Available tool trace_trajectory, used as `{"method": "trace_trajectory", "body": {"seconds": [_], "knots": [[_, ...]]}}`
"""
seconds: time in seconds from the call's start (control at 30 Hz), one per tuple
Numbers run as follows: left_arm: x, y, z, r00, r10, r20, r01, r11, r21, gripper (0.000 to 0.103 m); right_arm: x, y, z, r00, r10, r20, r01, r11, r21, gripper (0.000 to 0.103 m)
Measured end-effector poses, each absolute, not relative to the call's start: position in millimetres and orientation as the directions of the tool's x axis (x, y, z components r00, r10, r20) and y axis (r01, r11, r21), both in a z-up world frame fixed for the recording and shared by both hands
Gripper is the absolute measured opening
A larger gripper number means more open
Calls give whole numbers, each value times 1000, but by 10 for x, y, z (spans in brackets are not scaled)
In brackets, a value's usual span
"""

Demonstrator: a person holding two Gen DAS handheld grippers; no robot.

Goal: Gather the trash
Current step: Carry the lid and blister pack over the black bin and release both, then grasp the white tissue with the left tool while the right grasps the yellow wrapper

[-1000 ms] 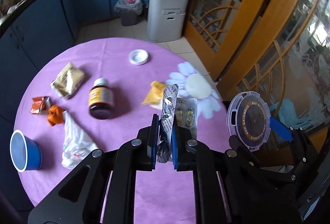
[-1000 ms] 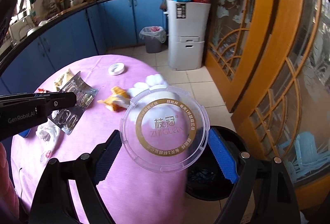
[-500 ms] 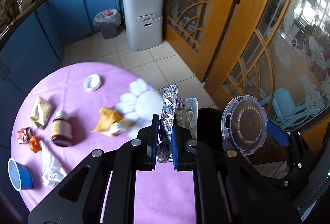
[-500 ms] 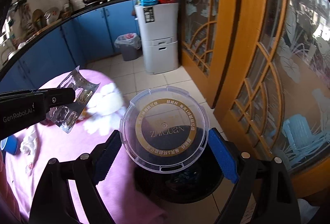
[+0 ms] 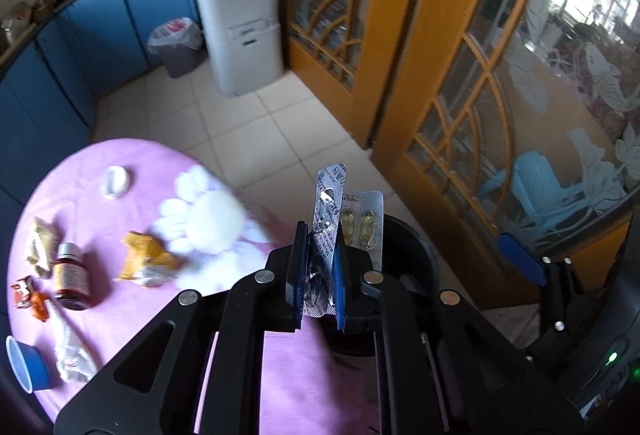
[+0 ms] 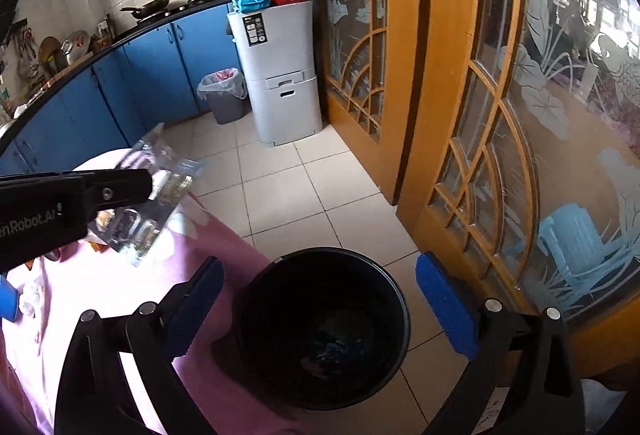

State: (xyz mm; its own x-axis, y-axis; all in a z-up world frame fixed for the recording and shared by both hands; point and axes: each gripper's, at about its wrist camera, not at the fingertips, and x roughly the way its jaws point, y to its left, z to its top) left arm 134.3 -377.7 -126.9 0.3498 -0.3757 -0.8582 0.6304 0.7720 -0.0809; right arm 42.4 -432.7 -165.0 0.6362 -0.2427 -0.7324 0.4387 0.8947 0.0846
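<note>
Left wrist: left gripper (image 5: 318, 271) clamped on blister packs (image 5: 344, 219), above near rim of black bin (image 5: 416, 247). Wrappers, bottle (image 5: 71, 277), cup still on table (image 5: 120, 315).

Right wrist: right gripper (image 6: 320, 305) wide apart, empty, over bin (image 6: 320, 331); some trash inside, most left.

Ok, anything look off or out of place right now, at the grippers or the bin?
Nothing stands out. The left gripper is clamped on the blister packs, tilted beside the black bin. The right gripper is open and empty above the bin's mouth. The bin stands upright beside the table, nothing spilled around it.
</note>
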Motion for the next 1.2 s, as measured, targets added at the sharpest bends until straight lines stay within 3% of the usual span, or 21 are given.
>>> {"method": "trace_trajectory", "body": {"seconds": [0.23, 0.27, 0.3, 0.33, 0.4, 0.6, 0.8, 1.0, 1.2], "knots": [[1343, -3945, -1340, 281, -387, -878, 644, 754, -126, 18, 341, -4430, -1667, 626, -249, -739, 463, 881, 95, 94], [1364, -3940, -1356, 260, -394, -882, 644, 751, -146, 32, 337, -4433, -1668, 626, -248, -739, 461, 882, 95, 94], [1381, -3923, -1358, 257, -396, -882, 637, 755, -153, 70, 338, -4422, -1668, 626, -248, -740, 460, 883, 93, 94], [1392, -3887, -1342, 276, -397, -875, 627, 765, -150, 96, 338, -4413, -1671, 626, -247, -740, 458, 884, 92, 94], [1385, -3752, -1244, 345, -433, -833, 607, 780, -154, 100, 355, -4373, -1670, 626, -241, -742, 450, 888, 91, 94], [1447, -3493, -1223, 388, -373, -843, 564, 819, -102, 100, 434, -4187, -1629, 630, -220, -744, 418, 904, 86, 94], [1458, -2699, -1222, 514, -211, -831, 397, 918, 13, 100, 623, -3828, -1582, 639, -188, -746, 343, 938, 57, 94], [1437, -1692, -1414, 517, -65, -853, 205, 978, 50, 100, 893, -3308, -1580, 642, -113, -758, 226, 973, 46, 94], [1507, -1091, -1714, 436, -33, -899, 122, 992, 22, 100, 1229, -2805, -1693, 618, 0, -786, 97, 992, 76, 94]]}}
